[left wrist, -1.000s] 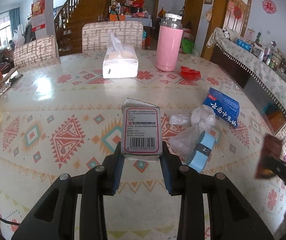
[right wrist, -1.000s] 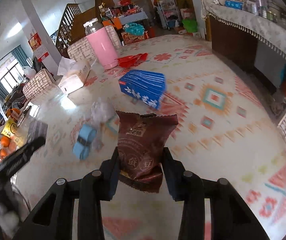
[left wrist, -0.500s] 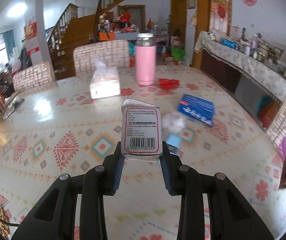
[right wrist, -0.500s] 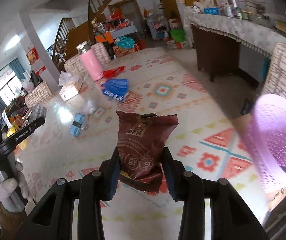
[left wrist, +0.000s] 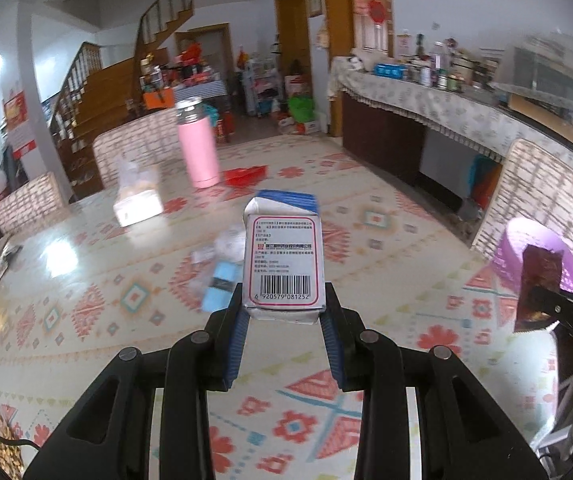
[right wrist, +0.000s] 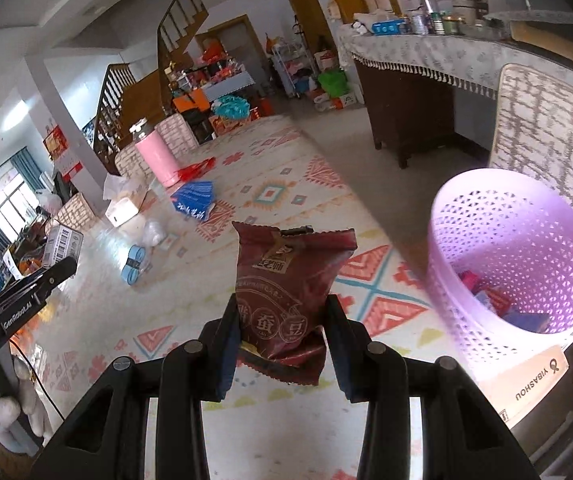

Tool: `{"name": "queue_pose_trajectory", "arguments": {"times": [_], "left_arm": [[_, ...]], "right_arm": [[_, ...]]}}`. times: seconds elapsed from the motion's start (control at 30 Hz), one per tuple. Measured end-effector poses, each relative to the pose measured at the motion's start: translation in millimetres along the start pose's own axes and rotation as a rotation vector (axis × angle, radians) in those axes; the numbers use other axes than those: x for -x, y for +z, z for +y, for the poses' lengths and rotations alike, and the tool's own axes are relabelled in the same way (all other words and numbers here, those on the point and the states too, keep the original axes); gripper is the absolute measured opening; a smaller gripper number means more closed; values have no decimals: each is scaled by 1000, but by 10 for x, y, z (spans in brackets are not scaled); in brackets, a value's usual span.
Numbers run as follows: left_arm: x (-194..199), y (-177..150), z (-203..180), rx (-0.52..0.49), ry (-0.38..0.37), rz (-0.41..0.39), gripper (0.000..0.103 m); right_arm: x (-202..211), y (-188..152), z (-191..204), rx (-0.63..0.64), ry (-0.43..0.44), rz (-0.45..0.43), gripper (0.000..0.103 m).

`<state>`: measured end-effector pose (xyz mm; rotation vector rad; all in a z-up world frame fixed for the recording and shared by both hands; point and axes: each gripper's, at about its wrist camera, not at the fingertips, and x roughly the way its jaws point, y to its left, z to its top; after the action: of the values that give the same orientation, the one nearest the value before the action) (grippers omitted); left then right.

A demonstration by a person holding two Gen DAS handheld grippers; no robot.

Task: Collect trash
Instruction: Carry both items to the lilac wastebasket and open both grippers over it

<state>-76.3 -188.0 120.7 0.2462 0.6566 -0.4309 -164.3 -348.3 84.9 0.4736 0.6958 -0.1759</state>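
Left tongs [left wrist: 284,316] pinched a white carton [left wrist: 284,264], barcode side facing the camera, held upright above the patterned tabletop [left wrist: 86,280]. Right tongs [right wrist: 282,328] pinched a dark red snack bag [right wrist: 286,292], also upright.

Left view only gave the purple basket [left wrist: 506,248] as a partial rim at the right edge, half covered by the snack bag [left wrist: 536,288] seen side-on; the basket's inside was not visible there. Right view looked down into the basket [right wrist: 486,216], just right of the tabletop edge: perforated wall, some coloured packets lying at the bottom, a label strip reading YIBASHOU at its base. The snack bag sat left of the basket rim, not over it.

Right view also caught the left tongs [right wrist: 60,256] at far left with the carton [right wrist: 62,242] and a gloved hand [right wrist: 4,416] on the handle; the left view showed no hand.

Still on the tabletop, both views: pink flask [left wrist: 198,148], red wrapper [left wrist: 244,174], tissue box [left wrist: 136,200], blue packet [right wrist: 194,200], crumpled clear plastic [right wrist: 152,234], light blue roll [right wrist: 132,266]. In the left view the carton hid most of the blue packet [left wrist: 286,198], and the plastic and roll were motion-blurred. The right view showed them clear and apart.
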Motion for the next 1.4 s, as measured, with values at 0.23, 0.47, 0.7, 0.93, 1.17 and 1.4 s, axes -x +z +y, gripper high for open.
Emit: {"name": "queue_pose_trajectory", "arguments": {"times": [0.23,0.47,0.7,0.93,1.17,1.4], "left_arm": [[-60,72,-446,-56,-41,17,33],[-174,147,-913,-116,-81,33,33],[-301,227,-1415,-178,-121,46,33],[-406,313,-1852,-226,-169,60,33],[-506,437,-2251,-256,-231,73,33],[-595,556,-2589,-280,-295,86,33]], "right_arm": [[199,49,-270,-15,-14,-42,43],[347,120,-652,-48,-43,-65,43],[471,181,-1056,-86,-75,-81,43],[514,229,-1363,-125,-88,-87,43],[537,300,-1615,-152,-101,-95,43],[519,330,-1831,-184,-117,-91,43]]}}
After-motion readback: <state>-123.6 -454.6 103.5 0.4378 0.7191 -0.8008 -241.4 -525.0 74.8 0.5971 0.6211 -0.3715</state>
